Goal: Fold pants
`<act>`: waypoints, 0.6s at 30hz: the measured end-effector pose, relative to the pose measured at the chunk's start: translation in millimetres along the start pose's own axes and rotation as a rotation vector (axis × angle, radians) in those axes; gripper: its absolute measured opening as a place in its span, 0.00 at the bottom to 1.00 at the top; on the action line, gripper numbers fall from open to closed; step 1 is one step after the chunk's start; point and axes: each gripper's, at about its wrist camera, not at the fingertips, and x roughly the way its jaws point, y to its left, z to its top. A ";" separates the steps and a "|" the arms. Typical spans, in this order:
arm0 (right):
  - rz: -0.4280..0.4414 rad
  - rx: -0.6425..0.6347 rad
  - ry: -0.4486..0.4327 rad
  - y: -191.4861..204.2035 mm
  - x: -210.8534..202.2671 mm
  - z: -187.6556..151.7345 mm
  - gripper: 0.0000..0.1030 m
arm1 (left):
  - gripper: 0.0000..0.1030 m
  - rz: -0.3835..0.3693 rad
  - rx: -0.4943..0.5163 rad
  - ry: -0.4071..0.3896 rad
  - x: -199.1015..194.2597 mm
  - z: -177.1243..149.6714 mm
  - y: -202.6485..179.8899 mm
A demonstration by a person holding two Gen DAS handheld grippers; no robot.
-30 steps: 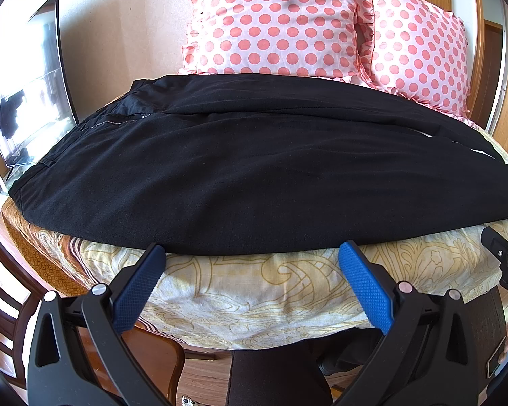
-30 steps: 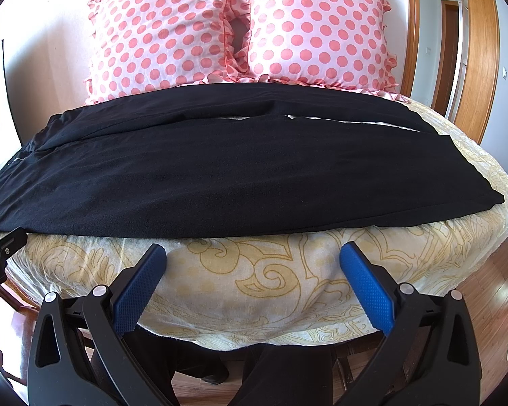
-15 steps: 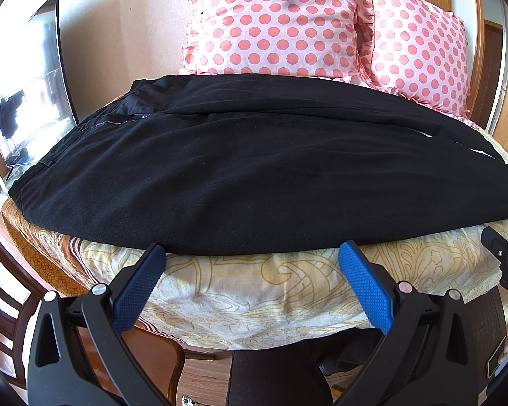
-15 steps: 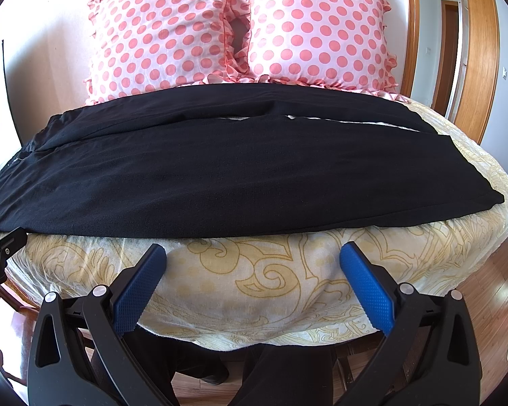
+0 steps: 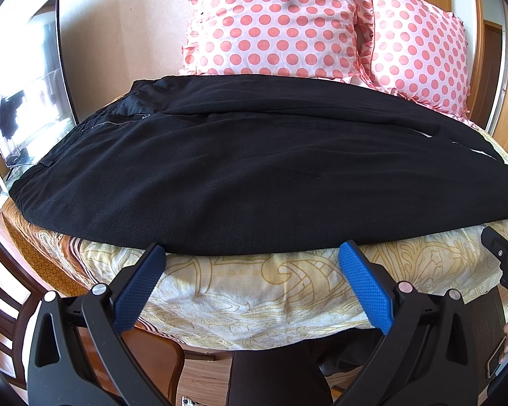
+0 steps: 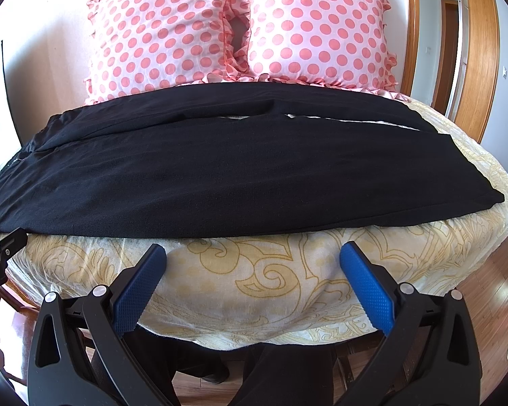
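Black pants (image 5: 254, 169) lie spread flat across the bed, waist with zipper at the left, leg hems at the right (image 6: 457, 182). The two legs lie side by side, the nearer one along the bed's front edge. My left gripper (image 5: 252, 253) is open and empty, its blue pads just short of the pants' near edge. My right gripper (image 6: 254, 253) is open and empty, also just short of the near edge, over the bedsheet. Each gripper's body shows at the edge of the other's view.
The bed has a yellow patterned sheet (image 6: 271, 270). Two pink polka-dot pillows (image 6: 240, 30) lean at the back. A monitor (image 5: 27, 94) stands left of the bed. A wooden chair (image 5: 3, 314) is at lower left, a wooden door (image 6: 474, 44) at right.
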 end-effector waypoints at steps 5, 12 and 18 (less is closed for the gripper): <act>0.008 -0.010 -0.008 -0.6 -4.0 -2.1 0.99 | 0.98 -0.002 0.004 0.000 0.1 0.1 0.0; 0.090 -0.023 -0.016 -24.2 -10.3 20.5 0.99 | 0.98 -0.064 0.045 0.022 -5.9 8.7 5.8; 0.030 0.070 -0.180 -82.0 -25.6 109.9 0.99 | 0.98 -0.056 0.040 -0.129 -33.9 55.8 21.8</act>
